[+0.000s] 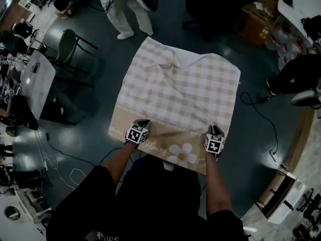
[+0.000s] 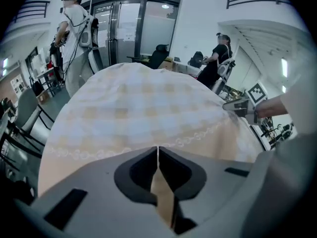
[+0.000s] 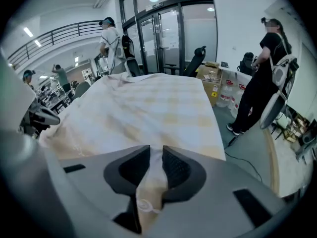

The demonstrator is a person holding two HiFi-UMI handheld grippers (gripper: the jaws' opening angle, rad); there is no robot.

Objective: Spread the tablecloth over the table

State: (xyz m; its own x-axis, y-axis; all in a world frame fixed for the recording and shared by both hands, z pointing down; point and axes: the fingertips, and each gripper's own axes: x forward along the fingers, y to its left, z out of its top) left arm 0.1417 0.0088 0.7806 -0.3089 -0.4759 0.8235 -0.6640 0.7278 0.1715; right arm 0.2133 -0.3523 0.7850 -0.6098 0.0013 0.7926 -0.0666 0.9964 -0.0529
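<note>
The beige-and-white checked tablecloth [image 1: 175,89] with a tan border and a daisy print lies over the table and hides nearly all of it. It is wrinkled and folded back at the far edge. At the near left edge my left gripper [image 1: 142,123] is shut on the tan border, and cloth [image 2: 143,108] is pinched between the closed jaws [image 2: 157,150]. My right gripper [image 1: 214,130] is at the near right edge. Its jaws [image 3: 156,150] stand a little apart, and a raised fold of the cloth [image 3: 148,103] stands in the gap.
A person in white [image 1: 125,9] stands beyond the table's far left corner. Another person in black [image 1: 296,74] is at the right. A chair [image 1: 70,44] stands left, cardboard boxes [image 1: 256,19] back right, and a cable [image 1: 261,114] lies on the floor right.
</note>
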